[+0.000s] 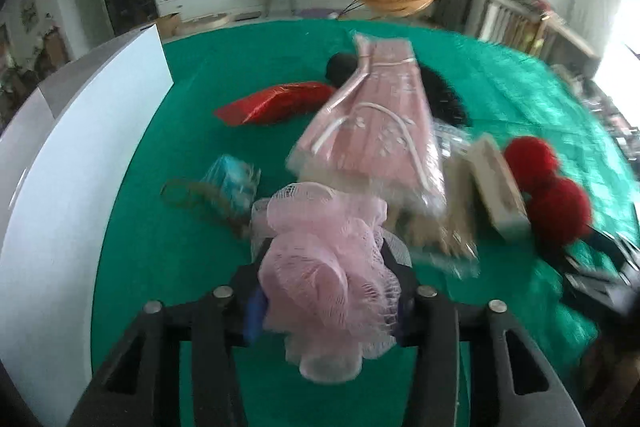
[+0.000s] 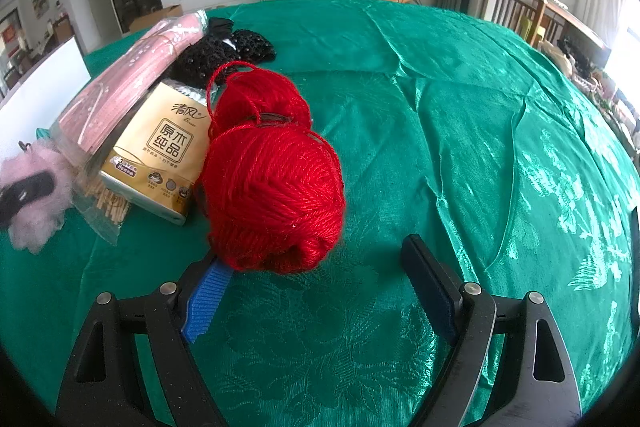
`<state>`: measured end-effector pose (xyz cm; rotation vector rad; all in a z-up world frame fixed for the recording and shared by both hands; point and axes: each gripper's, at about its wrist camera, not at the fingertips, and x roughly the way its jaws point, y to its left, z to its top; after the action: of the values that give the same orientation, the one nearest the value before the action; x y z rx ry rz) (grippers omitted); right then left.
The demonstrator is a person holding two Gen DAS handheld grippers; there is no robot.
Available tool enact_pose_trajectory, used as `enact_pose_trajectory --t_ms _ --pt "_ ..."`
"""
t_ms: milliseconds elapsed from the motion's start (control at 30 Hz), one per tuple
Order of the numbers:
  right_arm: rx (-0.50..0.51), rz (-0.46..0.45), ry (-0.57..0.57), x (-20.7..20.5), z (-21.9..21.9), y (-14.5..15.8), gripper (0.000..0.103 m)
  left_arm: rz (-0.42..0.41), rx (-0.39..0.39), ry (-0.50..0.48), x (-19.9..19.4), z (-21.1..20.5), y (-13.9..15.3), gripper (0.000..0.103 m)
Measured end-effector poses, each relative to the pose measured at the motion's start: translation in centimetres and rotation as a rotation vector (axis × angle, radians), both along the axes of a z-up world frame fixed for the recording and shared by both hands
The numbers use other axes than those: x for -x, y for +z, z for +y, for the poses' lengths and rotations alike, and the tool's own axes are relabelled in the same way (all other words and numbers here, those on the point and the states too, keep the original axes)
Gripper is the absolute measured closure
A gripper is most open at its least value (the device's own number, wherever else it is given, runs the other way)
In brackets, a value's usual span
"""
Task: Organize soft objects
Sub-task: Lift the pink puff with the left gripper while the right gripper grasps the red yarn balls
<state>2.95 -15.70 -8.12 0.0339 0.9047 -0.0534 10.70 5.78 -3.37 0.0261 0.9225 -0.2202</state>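
My left gripper (image 1: 326, 259) is shut on a pink mesh bath sponge (image 1: 328, 267), held above the green tablecloth (image 1: 168, 235); the sponge also shows in the right wrist view (image 2: 36, 203). Behind it lie a pink dress in clear wrap (image 1: 372, 123), a black knitted item (image 1: 444, 95) and red yarn balls (image 1: 548, 187). My right gripper (image 2: 316, 263) is open, its left finger touching the near red yarn ball (image 2: 272, 183), the right finger apart from it. A tissue pack (image 2: 160, 151) lies left of the yarn.
A white box (image 1: 80, 155) stands along the table's left side. A red foil pack (image 1: 276, 103), a blue packet (image 1: 234, 181), a brown cord (image 1: 192, 195) and a bag of wooden sticks (image 2: 102, 199) lie on the cloth. Green cloth (image 2: 460, 131) spreads to the right of the yarn.
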Motion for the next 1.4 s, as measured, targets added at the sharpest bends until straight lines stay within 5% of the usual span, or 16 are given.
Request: enact_pose_trajectory --t_ms 100,167,233,300,467,633,1033,1100,1233,1400 --pt "0.000 0.000 0.001 0.0 -0.1 0.0 0.017 0.032 0.087 -0.170 3.7 2.2 1.2 0.059" --pt "-0.001 0.000 0.001 0.0 0.0 0.0 0.016 0.054 0.060 -0.230 5.4 3.3 1.4 0.055" --pt "0.000 0.000 0.001 0.0 0.1 0.0 0.016 0.070 -0.005 -0.246 6.7 4.1 1.0 0.024" --pt "-0.002 0.000 0.001 0.0 0.0 0.0 0.016 0.061 -0.009 -0.230 7.3 5.0 0.9 0.016" --pt "-0.002 0.000 0.001 0.0 0.0 0.0 0.016 0.097 0.126 -0.183 6.9 6.6 1.1 0.016" --pt "-0.002 0.000 0.001 0.0 0.0 0.0 0.016 0.071 0.144 -0.240 7.0 4.4 1.5 0.016" --pt "-0.006 -0.001 0.002 0.1 0.1 0.0 0.016 0.055 -0.125 -0.117 5.0 -2.0 -2.0 0.010" --pt "-0.007 -0.001 0.002 0.1 0.2 0.0 0.016 0.054 -0.107 -0.088 5.1 -1.1 -1.9 0.011" --pt "-0.018 -0.005 0.004 0.1 0.0 0.1 0.016 0.084 -0.020 -0.048 5.0 1.2 -1.9 0.055" --pt "-0.244 -0.072 0.005 2.0 -2.4 0.6 0.017 0.075 0.006 -0.039 6.1 2.6 -1.6 0.059"
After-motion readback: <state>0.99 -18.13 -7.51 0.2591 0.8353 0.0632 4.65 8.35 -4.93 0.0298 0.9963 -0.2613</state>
